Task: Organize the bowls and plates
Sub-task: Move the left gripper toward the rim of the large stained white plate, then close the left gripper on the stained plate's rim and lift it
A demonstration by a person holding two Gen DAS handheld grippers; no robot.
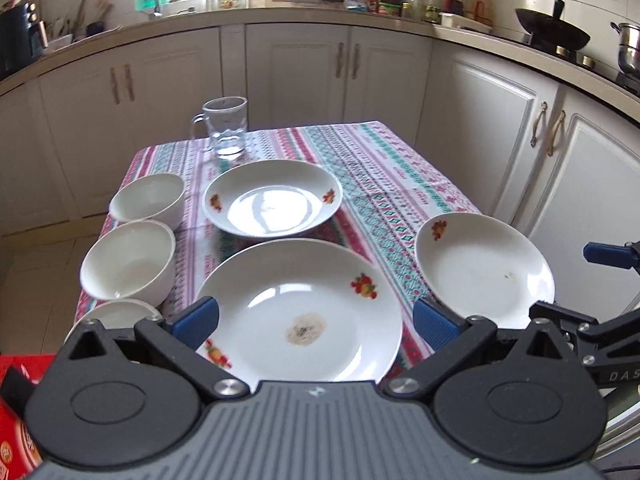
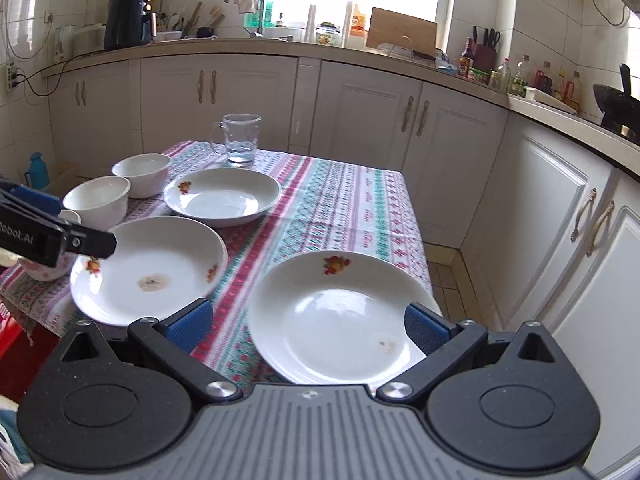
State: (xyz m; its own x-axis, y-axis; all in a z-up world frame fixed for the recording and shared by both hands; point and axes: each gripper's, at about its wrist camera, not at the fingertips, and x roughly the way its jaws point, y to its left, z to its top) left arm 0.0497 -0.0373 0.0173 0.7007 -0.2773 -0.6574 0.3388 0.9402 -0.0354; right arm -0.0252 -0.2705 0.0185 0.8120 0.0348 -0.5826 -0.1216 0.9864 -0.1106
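1. Left gripper [image 1: 316,318]: jaws apart, empty, just short of the stained plate [image 1: 298,310].
2. Right gripper [image 2: 306,322]: jaws apart, empty, facing the right plate [image 2: 340,316].
3. Far plate [image 1: 272,198] and two bowls [image 1: 128,262] lie separate on the table [image 1: 384,184].
4. Nothing stacked; all sorting remains.

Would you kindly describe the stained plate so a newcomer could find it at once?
On the patterned tablecloth, three white fruit-print plates lie apart. Take the near plate beside the bowls, before the left tongs. It alone has a brownish smear at its centre.
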